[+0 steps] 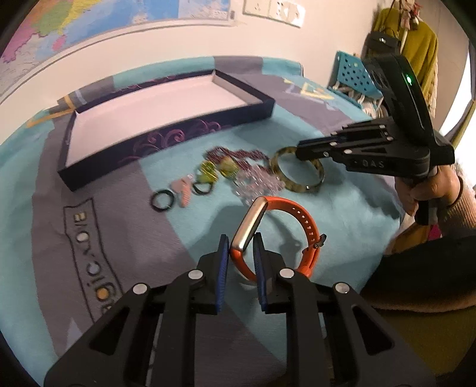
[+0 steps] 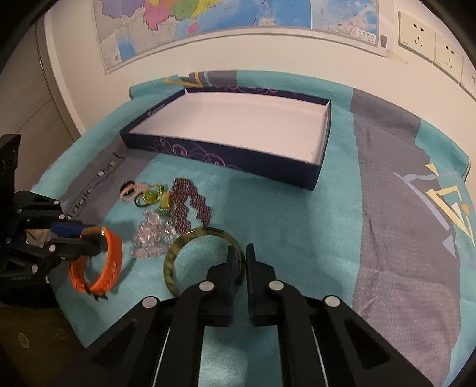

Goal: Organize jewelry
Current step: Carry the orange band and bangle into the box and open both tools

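My left gripper (image 1: 241, 248) is shut on an orange band watch (image 1: 300, 235) and holds it above the blanket; the watch also shows in the right wrist view (image 2: 104, 265). My right gripper (image 2: 240, 256) is shut on the rim of a green-brown bangle (image 2: 190, 241), also seen from the left wrist view (image 1: 297, 178). A dark shallow box (image 2: 226, 154) with a white inside stands empty behind. Between lie a dark red beaded piece (image 2: 190, 202), clear beads (image 2: 151, 235), yellow-green pieces (image 2: 154, 195), a pink piece (image 2: 132, 190) and a black ring (image 1: 162, 201).
A teal and grey blanket (image 2: 297, 223) covers the surface. A wall with a map (image 2: 208, 18) and sockets (image 2: 416, 32) stands close behind the box. A blue perforated crate (image 1: 354, 77) and hanging yellow clothes (image 1: 422, 44) are at the far right.
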A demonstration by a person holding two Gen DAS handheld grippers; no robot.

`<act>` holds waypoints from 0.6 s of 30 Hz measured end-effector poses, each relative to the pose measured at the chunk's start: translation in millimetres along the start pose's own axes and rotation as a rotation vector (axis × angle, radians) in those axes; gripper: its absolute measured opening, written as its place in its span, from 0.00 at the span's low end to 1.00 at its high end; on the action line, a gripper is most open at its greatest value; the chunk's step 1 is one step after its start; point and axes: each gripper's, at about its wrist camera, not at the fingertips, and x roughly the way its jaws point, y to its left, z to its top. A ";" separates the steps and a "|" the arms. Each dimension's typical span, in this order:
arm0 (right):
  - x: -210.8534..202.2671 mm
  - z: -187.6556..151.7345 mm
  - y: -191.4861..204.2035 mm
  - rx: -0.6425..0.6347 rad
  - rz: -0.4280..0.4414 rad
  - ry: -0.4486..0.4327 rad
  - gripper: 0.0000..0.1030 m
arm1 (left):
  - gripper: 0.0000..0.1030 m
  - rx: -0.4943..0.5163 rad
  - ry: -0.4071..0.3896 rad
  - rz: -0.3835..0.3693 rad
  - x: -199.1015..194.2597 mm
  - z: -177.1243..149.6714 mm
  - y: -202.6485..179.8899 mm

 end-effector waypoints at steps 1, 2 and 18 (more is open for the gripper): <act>-2.2 1.7 -0.8 0.004 0.008 -0.007 0.06 | 0.16 -0.001 -0.010 0.002 -3.0 1.4 2.6; -4.4 3.7 -1.8 0.009 0.017 -0.015 0.06 | 0.16 0.002 -0.024 0.006 -7.4 3.1 5.5; -11.7 94.0 -22.8 0.010 0.031 -0.189 0.06 | 0.16 0.130 -0.124 0.189 -15.6 95.9 61.2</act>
